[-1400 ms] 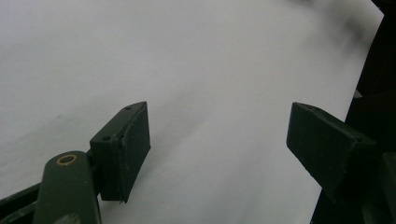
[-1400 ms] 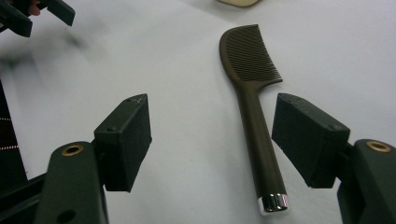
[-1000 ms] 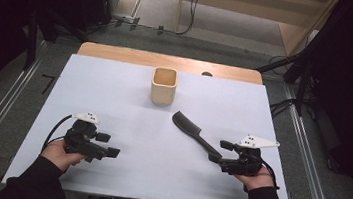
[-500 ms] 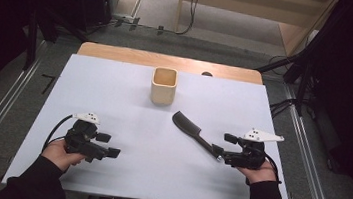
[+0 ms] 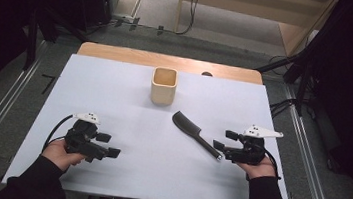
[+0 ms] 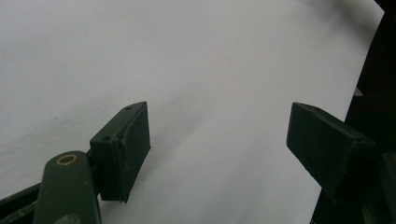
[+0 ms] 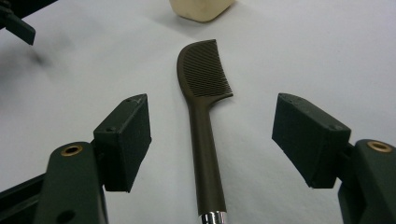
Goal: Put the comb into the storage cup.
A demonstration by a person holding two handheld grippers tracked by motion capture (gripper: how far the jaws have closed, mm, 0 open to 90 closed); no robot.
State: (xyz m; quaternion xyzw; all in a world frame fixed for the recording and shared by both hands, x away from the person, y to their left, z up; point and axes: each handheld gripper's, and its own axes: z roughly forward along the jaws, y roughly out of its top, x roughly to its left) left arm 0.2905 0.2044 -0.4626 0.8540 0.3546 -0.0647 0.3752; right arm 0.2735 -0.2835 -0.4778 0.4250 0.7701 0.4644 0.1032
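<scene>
The dark brown plastic comb with a slim straight handle [image 7: 205, 135] lies flat on the white table sheet [image 5: 128, 104], right of centre, in front of the square beige cup [image 5: 163, 85]. It looks light, stiff and rather slick, so the handle (not the toothed head) is probably the best place to pinch. The right gripper [image 7: 212, 140] straddles that handle with jaws wide apart, touching nothing. The left gripper [image 5: 109, 144] rests well apart, jaws also wide and empty.
</scene>
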